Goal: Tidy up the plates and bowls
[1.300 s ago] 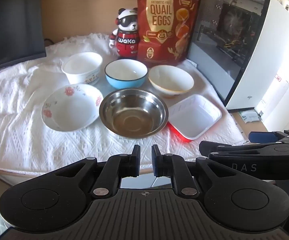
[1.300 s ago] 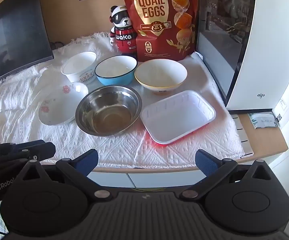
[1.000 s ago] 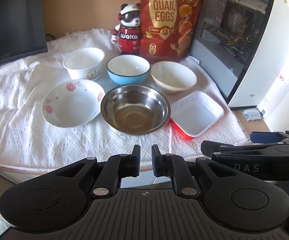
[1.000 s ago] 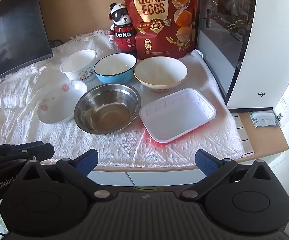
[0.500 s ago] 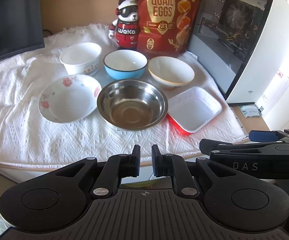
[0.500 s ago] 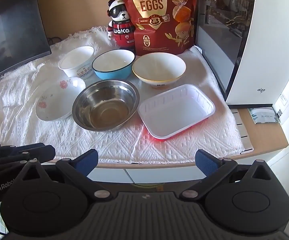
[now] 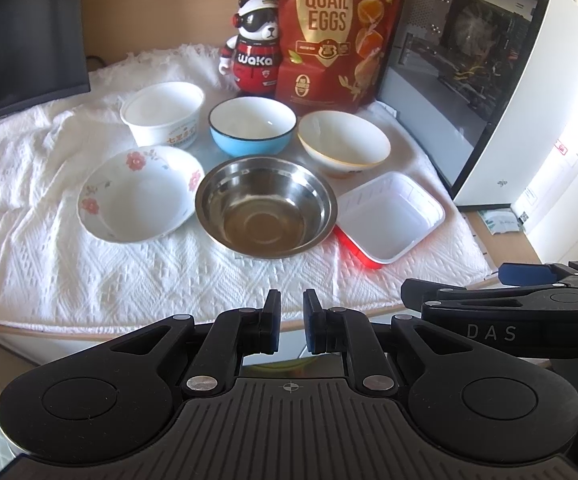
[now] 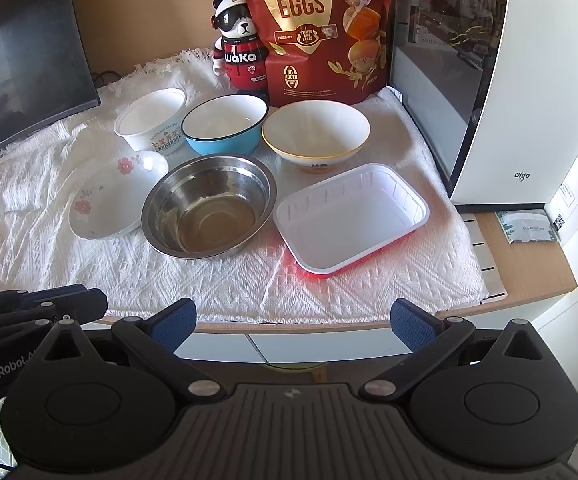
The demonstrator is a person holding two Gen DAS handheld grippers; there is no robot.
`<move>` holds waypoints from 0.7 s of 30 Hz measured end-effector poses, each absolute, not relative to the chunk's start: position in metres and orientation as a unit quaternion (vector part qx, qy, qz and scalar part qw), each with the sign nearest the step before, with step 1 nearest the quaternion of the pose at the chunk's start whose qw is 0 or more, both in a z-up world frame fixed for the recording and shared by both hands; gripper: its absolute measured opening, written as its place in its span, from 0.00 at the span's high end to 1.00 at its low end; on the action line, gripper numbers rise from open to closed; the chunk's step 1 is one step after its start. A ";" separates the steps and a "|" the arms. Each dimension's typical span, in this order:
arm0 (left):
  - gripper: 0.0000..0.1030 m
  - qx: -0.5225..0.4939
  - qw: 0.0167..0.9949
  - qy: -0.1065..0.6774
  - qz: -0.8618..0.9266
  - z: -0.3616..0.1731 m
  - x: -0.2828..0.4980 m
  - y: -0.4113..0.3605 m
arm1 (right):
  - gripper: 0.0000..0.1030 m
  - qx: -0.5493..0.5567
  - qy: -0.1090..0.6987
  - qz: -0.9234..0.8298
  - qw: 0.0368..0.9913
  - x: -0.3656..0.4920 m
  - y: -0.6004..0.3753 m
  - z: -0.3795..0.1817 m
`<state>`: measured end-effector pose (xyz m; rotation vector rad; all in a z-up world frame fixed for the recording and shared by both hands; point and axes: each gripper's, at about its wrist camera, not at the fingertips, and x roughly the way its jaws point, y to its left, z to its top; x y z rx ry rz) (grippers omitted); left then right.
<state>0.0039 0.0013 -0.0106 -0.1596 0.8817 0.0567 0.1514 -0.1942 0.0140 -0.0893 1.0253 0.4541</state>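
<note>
At the bottom of the left wrist view, the left tool (image 7: pixel 291 322) has its fingers pressed nearly together with nothing between them, hanging just before the near edge of the bench (image 7: pixel 329 318). At the bottom of the right wrist view, the right tool (image 8: pixel 293 320) is spread wide and empty, its blue pads far apart, also short of the bench edge. Each tool shows at the side of the other's view, lower right and lower left.

A white woven cloth (image 8: pixel 209 276) covers most of the bench. On it, in the middle of both frames, the near row holds three pieces. A flowered plate (image 8: pixel 109 196) lies at the left, its edge touching or just beside the steel bowl (image 8: pixel 209 206) at the centre. A white tray with a red underside (image 8: pixel 351 218) lies at the right, just beside the steel bowl and turned at an angle.

Behind them stands a second row: a white paper bowl (image 8: pixel 151 122) at the left, a blue bowl (image 8: pixel 225 124) in the middle, and a cream bowl with a yellow rim (image 8: pixel 315 132) at the right. All stand upright and empty.

Farther back, at the top centre, stand a panda figure (image 8: pixel 239 54) and a red bag of quail eggs (image 8: pixel 317 28). A white computer case with a glass side (image 8: pixel 489 80) fills the right, and a dark monitor (image 8: pixel 21 52) the upper left.
</note>
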 end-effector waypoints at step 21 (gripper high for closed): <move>0.86 -0.084 0.897 0.432 0.033 -0.009 0.003 0.004 | 0.00 -0.043 0.487 0.215 0.845 0.149 -0.193 0.014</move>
